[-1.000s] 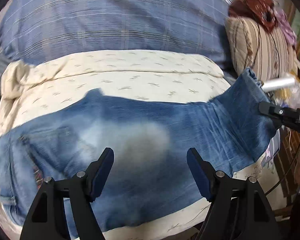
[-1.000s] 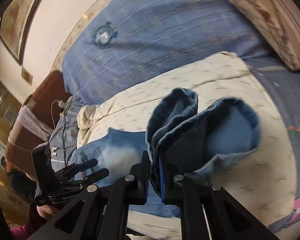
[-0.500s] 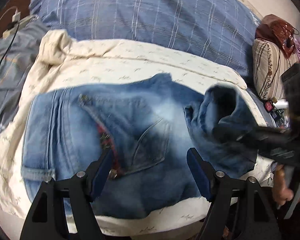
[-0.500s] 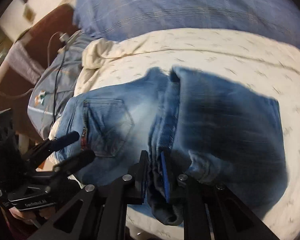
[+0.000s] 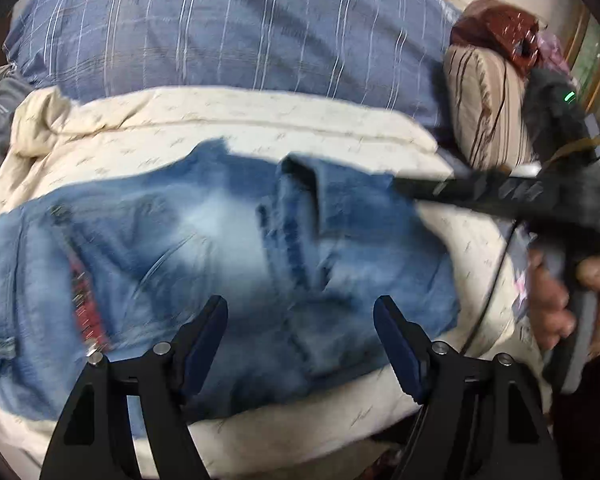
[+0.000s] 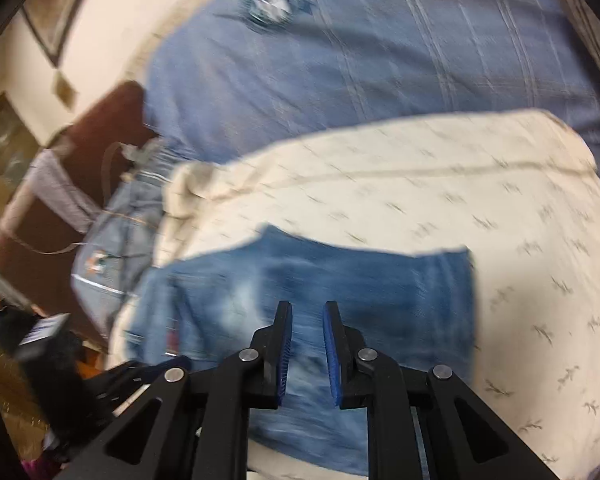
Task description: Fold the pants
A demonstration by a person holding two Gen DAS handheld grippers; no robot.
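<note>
Blue jeans lie on a cream blanket, folded across with the leg ends laid over the seat part. A back pocket and a red strip show at the left. My left gripper hovers open over the near edge of the jeans with nothing between its fingers. My right gripper hangs just above the folded jeans, its pads slightly apart and empty. In the left wrist view the right gripper reaches in blurred from the right, held by a hand.
A blue striped duvet covers the bed behind the blanket. A striped pillow and a brown bag sit at the far right. A brown headboard with a cable stands at the left.
My right gripper carried the leg ends leftward over the seat of the jeans, then let go of them and drew back. The left gripper stayed open.
</note>
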